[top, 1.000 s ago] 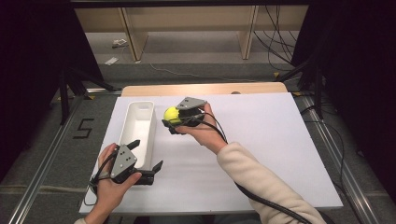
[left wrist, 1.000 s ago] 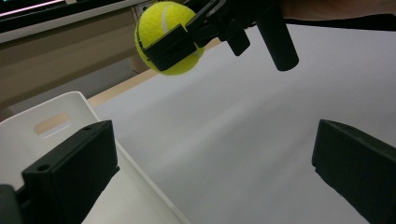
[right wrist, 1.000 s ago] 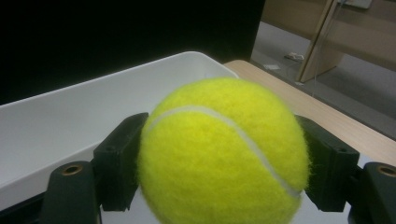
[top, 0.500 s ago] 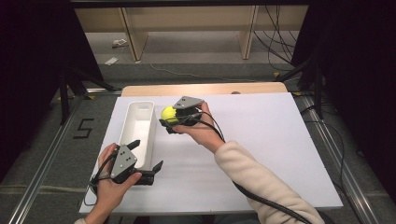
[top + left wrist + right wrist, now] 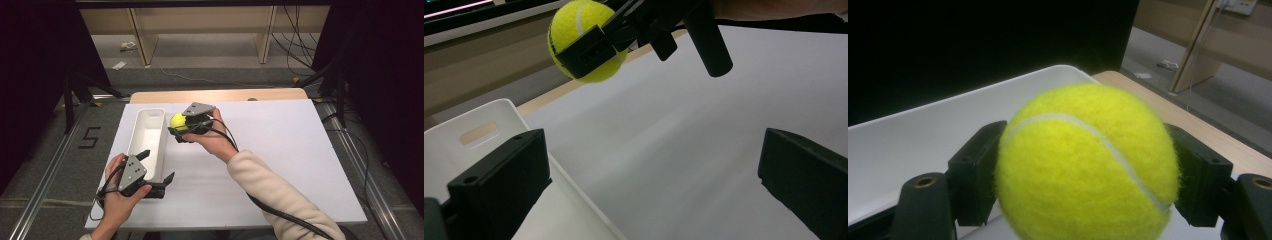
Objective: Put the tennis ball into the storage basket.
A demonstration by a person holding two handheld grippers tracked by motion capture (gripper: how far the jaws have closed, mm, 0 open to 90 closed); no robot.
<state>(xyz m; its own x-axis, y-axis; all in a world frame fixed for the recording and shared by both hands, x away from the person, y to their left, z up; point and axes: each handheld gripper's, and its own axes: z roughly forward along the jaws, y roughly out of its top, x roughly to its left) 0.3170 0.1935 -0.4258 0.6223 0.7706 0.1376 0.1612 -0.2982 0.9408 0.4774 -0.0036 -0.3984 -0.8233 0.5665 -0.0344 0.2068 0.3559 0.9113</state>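
Meanwhile, right gripper [image 5: 176,128] clamps tennis ball [image 5: 177,121] beside white bin [image 5: 150,118]; left gripper [image 5: 159,170] gapes.

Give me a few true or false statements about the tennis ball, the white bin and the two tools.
1. The right tool is shut on the tennis ball. True.
2. The ball lies inside the white bin. False: it is held in the air beside the bin's right wall.
3. The left tool is open, at the bin's near end. True.
4. The left tool grips a second ball. False: nothing sits between its jaws.
5. The bin stands on the bare wooden strip. False: it stands on the white board.
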